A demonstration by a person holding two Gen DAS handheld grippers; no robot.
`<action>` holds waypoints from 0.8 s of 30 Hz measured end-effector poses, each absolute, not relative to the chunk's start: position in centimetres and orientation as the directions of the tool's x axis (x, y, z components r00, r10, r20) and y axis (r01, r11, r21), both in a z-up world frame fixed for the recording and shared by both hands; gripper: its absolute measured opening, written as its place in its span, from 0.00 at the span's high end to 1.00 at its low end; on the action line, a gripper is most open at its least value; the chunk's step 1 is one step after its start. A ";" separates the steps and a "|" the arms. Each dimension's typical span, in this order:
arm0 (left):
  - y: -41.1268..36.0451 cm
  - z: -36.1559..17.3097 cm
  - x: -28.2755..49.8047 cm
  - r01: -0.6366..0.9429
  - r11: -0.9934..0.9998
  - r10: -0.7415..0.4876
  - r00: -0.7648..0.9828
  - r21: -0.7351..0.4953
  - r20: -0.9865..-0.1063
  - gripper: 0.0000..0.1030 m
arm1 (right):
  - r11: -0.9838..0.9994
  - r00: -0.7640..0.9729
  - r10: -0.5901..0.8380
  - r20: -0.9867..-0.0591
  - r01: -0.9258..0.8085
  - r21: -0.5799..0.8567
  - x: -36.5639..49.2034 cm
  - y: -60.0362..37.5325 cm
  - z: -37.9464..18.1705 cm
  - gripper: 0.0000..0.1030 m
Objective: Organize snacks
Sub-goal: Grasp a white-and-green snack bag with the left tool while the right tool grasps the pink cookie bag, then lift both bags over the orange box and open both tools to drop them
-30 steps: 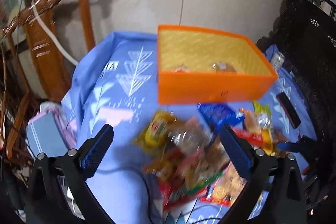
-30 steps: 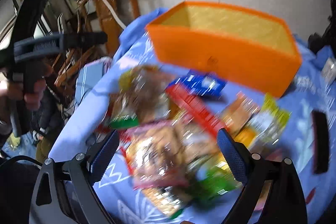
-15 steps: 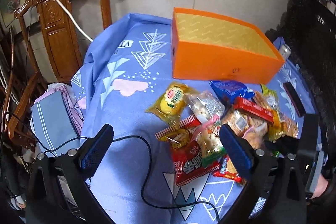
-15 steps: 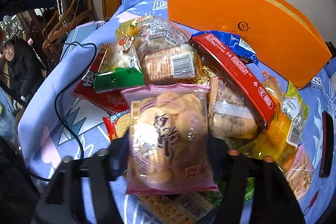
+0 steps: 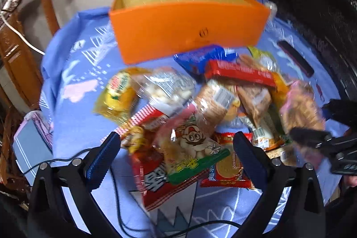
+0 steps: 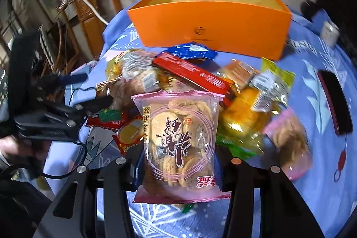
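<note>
A pile of snack packets lies on the blue cloth in front of an open orange box, which also shows in the right wrist view. My right gripper is shut on a pink-edged bag of round crackers and holds it above the pile. The same bag shows blurred in the left wrist view. My left gripper is open, low over a green-edged cartoon packet and a red packet.
A black phone-like slab lies on the cloth at the right. A wooden chair stands at the table's left edge. A black cable runs across the near cloth. A small jar stands right of the box.
My right gripper has shut on the cracker bag and lifted it off the pile. My left gripper has dropped lower and closer to the near packets, still open.
</note>
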State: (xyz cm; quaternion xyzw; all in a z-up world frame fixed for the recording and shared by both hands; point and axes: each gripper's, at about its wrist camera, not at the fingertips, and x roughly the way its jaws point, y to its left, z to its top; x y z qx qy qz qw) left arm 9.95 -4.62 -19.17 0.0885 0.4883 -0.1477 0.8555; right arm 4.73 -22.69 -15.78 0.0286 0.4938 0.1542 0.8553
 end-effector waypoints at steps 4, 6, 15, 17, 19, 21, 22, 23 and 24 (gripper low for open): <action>-5.3 -20.5 10.2 0.349 0.937 -0.192 0.458 -0.024 -0.868 0.04 | 0.955 0.474 0.285 -0.833 -0.217 0.203 4.6 -22.7 -16.1 0.53; -5.7 -21.0 10.1 0.353 0.935 -0.196 0.457 -0.025 -0.868 0.07 | 0.956 0.473 0.283 -0.834 -0.213 0.203 4.7 -22.7 -16.3 0.53; -5.6 -21.5 9.2 0.366 0.927 -0.243 0.434 -0.077 -0.867 0.29 | 0.958 0.484 0.281 -0.829 -0.201 0.207 4.7 -22.9 -16.1 0.53; -5.3 -20.9 9.1 0.358 0.929 -0.255 0.443 -0.091 -0.860 0.29 | 0.957 0.490 0.283 -0.824 -0.198 0.210 4.7 -22.9 -15.9 0.53; -4.9 -20.0 9.0 0.348 0.932 -0.267 0.457 -0.106 -0.848 0.29 | 0.957 0.497 0.285 -0.820 -0.196 0.213 4.7 -23.1 -15.5 0.53; -4.4 -18.7 8.8 0.341 0.933 -0.276 0.479 -0.113 -0.833 0.29 | 0.957 0.503 0.286 -0.816 -0.195 0.215 4.7 -23.1 -15.2 0.53; -4.1 -17.9 8.8 0.337 0.935 -0.278 0.492 -0.115 -0.825 0.29 | 0.956 0.507 0.288 -0.813 -0.195 0.217 4.7 -23.2 -15.0 0.53; -3.8 -17.2 8.8 0.333 0.936 -0.281 0.504 -0.116 -0.816 0.29 | 0.956 0.510 0.289 -0.810 -0.195 0.219 4.8 -23.2 -14.8 0.53; -3.6 -16.6 8.9 0.330 0.937 -0.281 0.514 -0.116 -0.810 0.29 | 0.956 0.511 0.290 -0.809 -0.194 0.220 4.8 -23.3 -14.8 0.53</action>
